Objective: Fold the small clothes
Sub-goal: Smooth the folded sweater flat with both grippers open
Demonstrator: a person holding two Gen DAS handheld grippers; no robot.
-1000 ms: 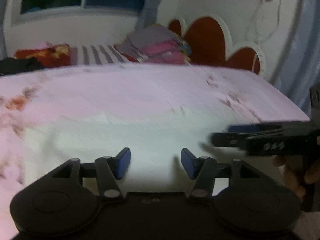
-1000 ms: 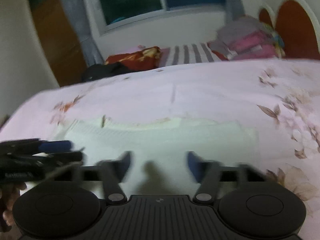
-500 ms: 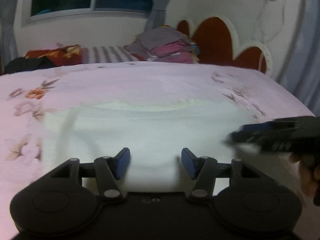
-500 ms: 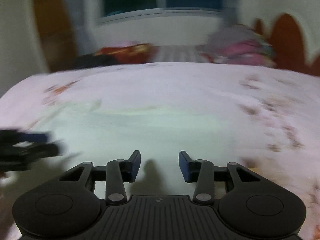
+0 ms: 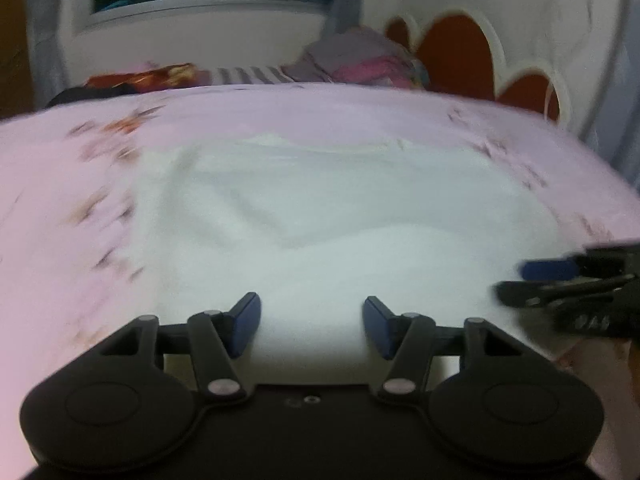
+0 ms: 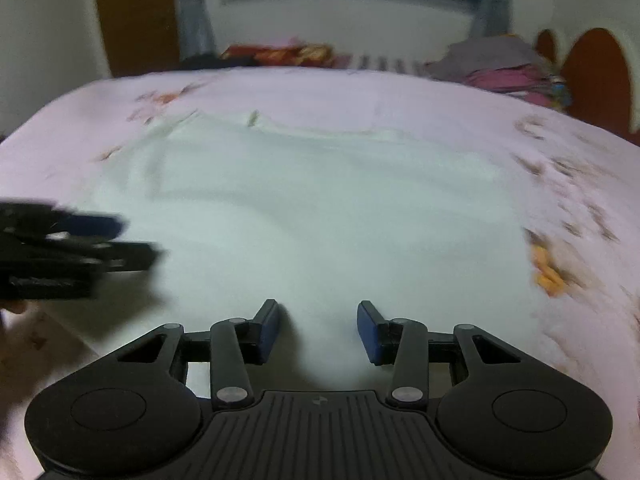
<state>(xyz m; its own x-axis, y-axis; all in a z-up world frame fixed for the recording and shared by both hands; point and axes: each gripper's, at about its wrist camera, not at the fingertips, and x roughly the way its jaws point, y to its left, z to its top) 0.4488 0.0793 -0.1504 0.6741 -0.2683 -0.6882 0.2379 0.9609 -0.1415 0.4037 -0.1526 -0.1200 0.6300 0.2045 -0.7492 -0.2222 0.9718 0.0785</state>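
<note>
**Both grippers poised over the garment**

Left gripper spread wide, holding nothing, above the white garment lying flat on the pink floral bed; right gripper likewise wide and empty (frames blurred).

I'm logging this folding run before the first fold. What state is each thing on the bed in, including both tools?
White knit garment: spread flat on the bed, unfolded, a few wrinkles toward its left side.
Pink floral bedsheet: lying under the garment.
Left tool: open, holding nothing, over the garment's near edge.
Right tool: open, holding nothing, over the near edge.
Pile of grey and pink clothes: stacked by the headboard.
</note>
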